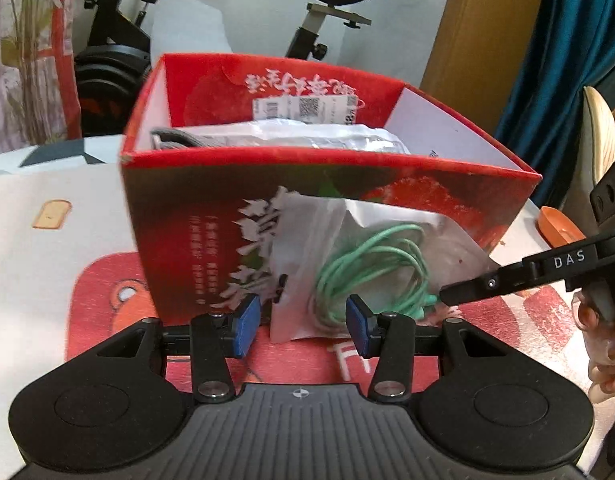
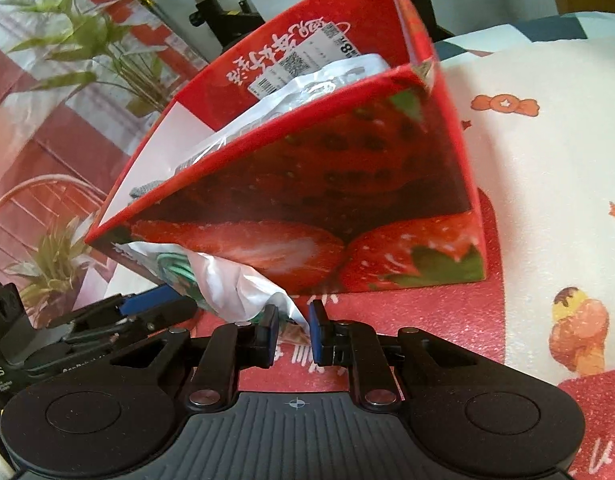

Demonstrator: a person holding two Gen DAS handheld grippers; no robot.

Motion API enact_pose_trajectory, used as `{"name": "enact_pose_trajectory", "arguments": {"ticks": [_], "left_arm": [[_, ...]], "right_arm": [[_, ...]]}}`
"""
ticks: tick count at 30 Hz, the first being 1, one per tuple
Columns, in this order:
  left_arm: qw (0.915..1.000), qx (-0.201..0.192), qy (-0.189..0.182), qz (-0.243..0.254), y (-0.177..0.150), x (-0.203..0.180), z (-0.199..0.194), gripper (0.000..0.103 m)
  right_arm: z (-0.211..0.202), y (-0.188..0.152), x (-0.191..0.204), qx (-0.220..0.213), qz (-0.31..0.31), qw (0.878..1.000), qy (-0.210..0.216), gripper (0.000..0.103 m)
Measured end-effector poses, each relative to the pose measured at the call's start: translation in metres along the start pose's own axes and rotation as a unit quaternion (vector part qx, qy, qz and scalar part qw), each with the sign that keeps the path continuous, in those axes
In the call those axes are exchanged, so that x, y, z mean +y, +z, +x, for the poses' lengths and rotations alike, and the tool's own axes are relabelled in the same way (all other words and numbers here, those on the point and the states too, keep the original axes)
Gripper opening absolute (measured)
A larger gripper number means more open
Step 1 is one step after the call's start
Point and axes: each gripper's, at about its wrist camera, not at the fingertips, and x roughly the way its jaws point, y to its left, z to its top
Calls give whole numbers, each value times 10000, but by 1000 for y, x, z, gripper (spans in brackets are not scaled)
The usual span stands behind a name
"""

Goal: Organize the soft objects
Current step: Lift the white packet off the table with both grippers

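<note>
A clear plastic bag holding a coiled green cable (image 1: 371, 268) leans against the front of a red strawberry-print box (image 1: 195, 216) on the red patch of the mat. My left gripper (image 1: 302, 322) is open, its blue pads either side of the bag's lower edge and apart from it. My right gripper (image 1: 445, 296) comes in from the right and meets the bag's right corner. In the right wrist view the right gripper (image 2: 293, 330) is shut, with the bag's white corner (image 2: 243, 288) pinched at its tips. Other bagged items (image 1: 307, 136) fill the box.
The cartoon-print cloth (image 1: 39, 248) covers the surface around the box. An exercise bike (image 1: 331, 12) and a plant (image 1: 27, 60) stand behind it. An orange dish (image 1: 557, 226) lies at the right, and a person's hand (image 1: 603, 340) holds the right gripper.
</note>
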Motion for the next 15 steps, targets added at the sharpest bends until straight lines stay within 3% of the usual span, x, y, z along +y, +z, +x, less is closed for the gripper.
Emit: {"name": "enact_pose_trajectory", "arguments": {"ticks": [8,11,15], "left_arm": [[9999,-8,-50,138,-4,-13,9,52],[9998,-11,-68,188,-4,-16,9,42],[9998,32,-174,115,-5,-16,8,25]], "right_arm": [[-4,-4,7,-124,-156,9997,-174,18],[-8,-6,10,-249,-326,9986,-340,20],[-14,-10,3,-401,-105,9985,-349,20]]}}
